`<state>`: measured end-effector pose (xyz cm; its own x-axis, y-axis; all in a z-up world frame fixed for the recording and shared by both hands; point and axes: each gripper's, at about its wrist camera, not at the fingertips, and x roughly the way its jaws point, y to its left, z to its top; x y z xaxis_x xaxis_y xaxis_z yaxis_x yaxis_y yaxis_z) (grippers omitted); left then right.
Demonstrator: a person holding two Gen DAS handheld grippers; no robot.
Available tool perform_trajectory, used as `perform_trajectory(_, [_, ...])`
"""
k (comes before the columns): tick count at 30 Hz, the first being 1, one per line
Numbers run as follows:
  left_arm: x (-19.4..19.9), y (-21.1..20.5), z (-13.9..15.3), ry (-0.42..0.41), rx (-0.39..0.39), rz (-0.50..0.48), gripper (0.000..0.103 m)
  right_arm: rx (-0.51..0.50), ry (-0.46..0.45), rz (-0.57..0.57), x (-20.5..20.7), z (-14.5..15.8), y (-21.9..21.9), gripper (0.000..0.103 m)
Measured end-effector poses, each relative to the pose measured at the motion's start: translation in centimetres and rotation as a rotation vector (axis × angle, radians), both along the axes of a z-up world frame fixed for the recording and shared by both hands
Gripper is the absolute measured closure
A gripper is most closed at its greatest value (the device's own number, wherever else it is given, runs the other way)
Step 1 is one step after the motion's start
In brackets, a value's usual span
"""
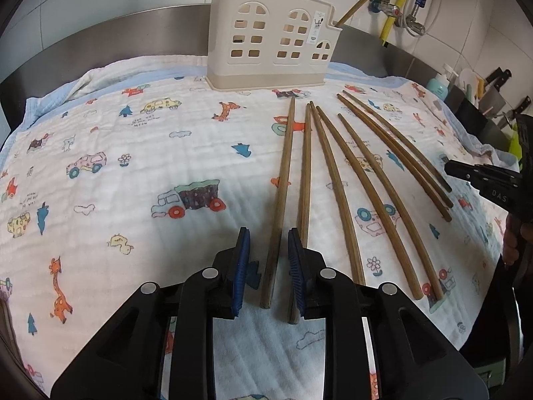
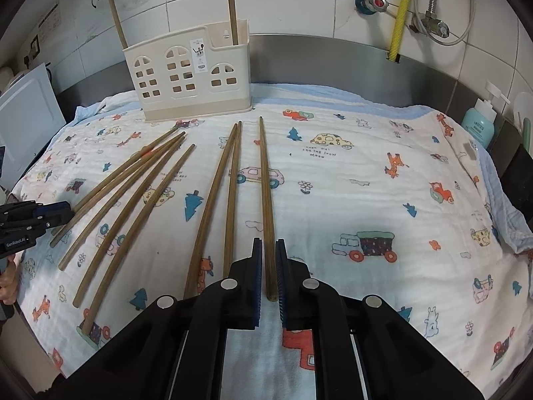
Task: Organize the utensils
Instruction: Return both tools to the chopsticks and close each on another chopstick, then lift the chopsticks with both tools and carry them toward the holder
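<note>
Several brown wooden chopsticks lie fanned out on a cartoon-print cloth [image 1: 133, 173]. A beige house-shaped utensil holder [image 1: 269, 40] stands at the back with two chopsticks upright in it; it also shows in the right wrist view [image 2: 190, 76]. My left gripper [image 1: 268, 236] is open, its blue pads either side of the leftmost chopstick [image 1: 283, 180], not closed on it. My right gripper [image 2: 269, 245] is nearly shut around the rightmost chopstick [image 2: 266, 200], which still lies on the cloth; whether the pads touch it is unclear. Each gripper shows in the other's view, the right one [image 1: 466, 171] and the left one [image 2: 53, 215].
A steel backsplash and tiled wall with pipes and a yellow hose [image 2: 399, 10] run behind. A teal soap bottle [image 2: 479, 123] and knives [image 1: 499, 83] stand at the right. A white appliance [image 2: 26, 116] sits at the left.
</note>
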<state>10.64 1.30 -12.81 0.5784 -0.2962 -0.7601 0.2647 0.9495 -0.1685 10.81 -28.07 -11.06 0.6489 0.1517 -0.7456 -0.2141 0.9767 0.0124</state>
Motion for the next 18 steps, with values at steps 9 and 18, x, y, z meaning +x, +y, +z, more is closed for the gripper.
perform_trajectory(9, [0.0,-1.4,-0.1,-0.043,0.102,-0.016,0.083,0.008,0.003,-0.010,0.0,0.1,0.0,0.095])
perform_trajectory(18, [0.5,-2.4,-0.1,-0.040,0.142,-0.015,0.095,0.032,0.036,-0.025,0.6,-1.3,-1.0,0.094])
